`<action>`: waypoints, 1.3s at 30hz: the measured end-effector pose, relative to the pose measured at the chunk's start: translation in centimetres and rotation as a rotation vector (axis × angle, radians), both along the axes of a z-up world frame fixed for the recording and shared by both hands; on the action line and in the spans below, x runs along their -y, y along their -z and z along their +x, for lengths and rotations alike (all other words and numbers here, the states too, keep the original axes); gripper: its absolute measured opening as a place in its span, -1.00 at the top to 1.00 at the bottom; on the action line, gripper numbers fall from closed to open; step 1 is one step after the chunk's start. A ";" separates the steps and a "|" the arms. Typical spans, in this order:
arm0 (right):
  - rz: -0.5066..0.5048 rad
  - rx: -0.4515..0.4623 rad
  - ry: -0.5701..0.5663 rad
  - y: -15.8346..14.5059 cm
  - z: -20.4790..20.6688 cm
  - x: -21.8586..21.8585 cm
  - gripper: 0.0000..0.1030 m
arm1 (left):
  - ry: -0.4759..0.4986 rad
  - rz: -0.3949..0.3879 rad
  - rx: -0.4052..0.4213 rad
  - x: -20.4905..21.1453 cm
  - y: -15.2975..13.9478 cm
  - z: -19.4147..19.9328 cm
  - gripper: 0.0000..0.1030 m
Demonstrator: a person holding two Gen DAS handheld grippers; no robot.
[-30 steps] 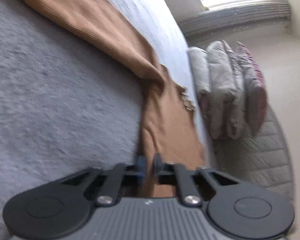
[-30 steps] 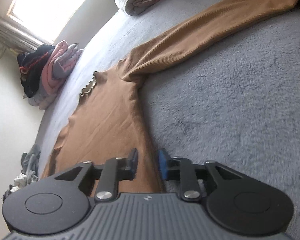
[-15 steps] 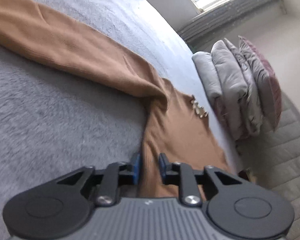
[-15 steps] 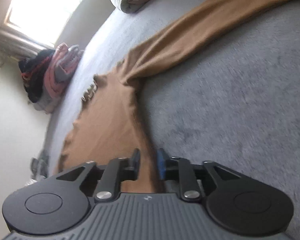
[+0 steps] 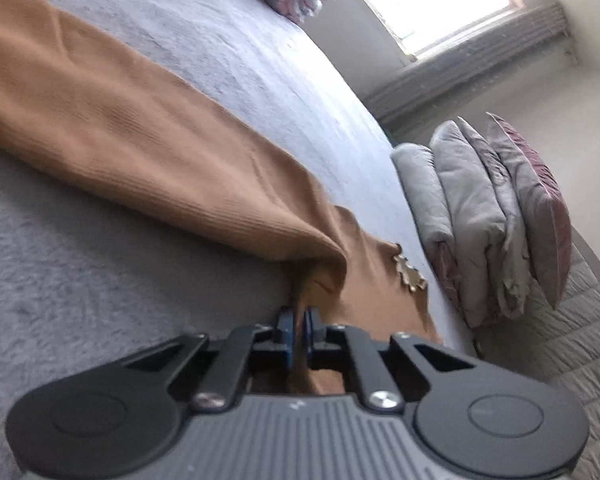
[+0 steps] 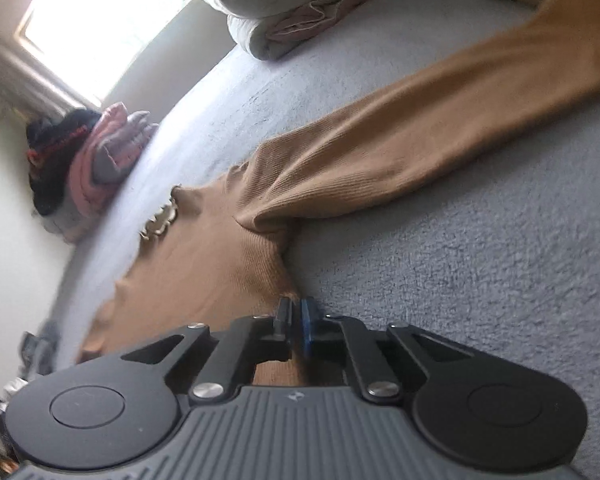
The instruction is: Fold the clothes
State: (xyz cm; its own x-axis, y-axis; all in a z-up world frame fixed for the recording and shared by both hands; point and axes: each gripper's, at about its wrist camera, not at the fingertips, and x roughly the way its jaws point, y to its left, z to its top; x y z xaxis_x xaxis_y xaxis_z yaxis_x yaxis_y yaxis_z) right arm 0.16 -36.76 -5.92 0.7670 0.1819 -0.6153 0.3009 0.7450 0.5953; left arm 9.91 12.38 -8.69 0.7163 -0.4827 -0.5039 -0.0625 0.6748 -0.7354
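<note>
You have the tan sweater (image 5: 148, 152) spread flat on the grey bed (image 5: 80, 292), sleeves out, so it folds cleanly. Your left gripper (image 5: 298, 322) and right gripper (image 6: 296, 316) each have jaws clamped on a side edge (opposite sides), ready to lift.

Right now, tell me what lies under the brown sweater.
The brown sweater lies spread on a grey fleecy blanket, which shows all around it. Whatever sits beneath the blanket is covered.

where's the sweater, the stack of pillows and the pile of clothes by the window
sweater (image 5: 148, 152), left wrist view, on its long sleeve
stack of pillows (image 5: 484, 220), left wrist view, on the middle grey pillow
pile of clothes (image 6: 88, 160), right wrist view, on the pink garment
</note>
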 end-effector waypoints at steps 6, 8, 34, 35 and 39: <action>-0.064 -0.003 -0.016 -0.3 -0.4 -0.3 0.91 | 0.026 0.104 0.023 0.8 -1.0 -0.1 0.79; -0.098 -0.007 -0.009 -1.1 -0.7 -0.5 0.66 | 0.018 0.169 0.036 1.1 -2.2 -0.7 0.58; -0.576 0.163 -0.361 -0.5 -3.5 -11.7 -0.26 | 0.390 0.436 0.312 5.7 -2.5 -8.9 -0.59; -0.573 0.163 -0.358 -0.6 -3.8 -11.2 -0.26 | 0.397 0.426 0.309 5.5 -2.5 -9.0 -0.58; -0.545 0.163 -0.343 0.0 -5.5 -10.2 -0.26 | 0.421 0.392 0.301 4.7 -2.4 -9.9 -0.59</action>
State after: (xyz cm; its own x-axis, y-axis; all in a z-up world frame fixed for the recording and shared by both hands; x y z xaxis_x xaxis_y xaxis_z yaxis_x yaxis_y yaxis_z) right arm -5.34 -26.51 -5.88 0.8121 0.1279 -0.5693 -0.0687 0.9898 0.1245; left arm 0.06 7.72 -6.32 0.6432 -0.5745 -0.5062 0.4369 0.8183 -0.3735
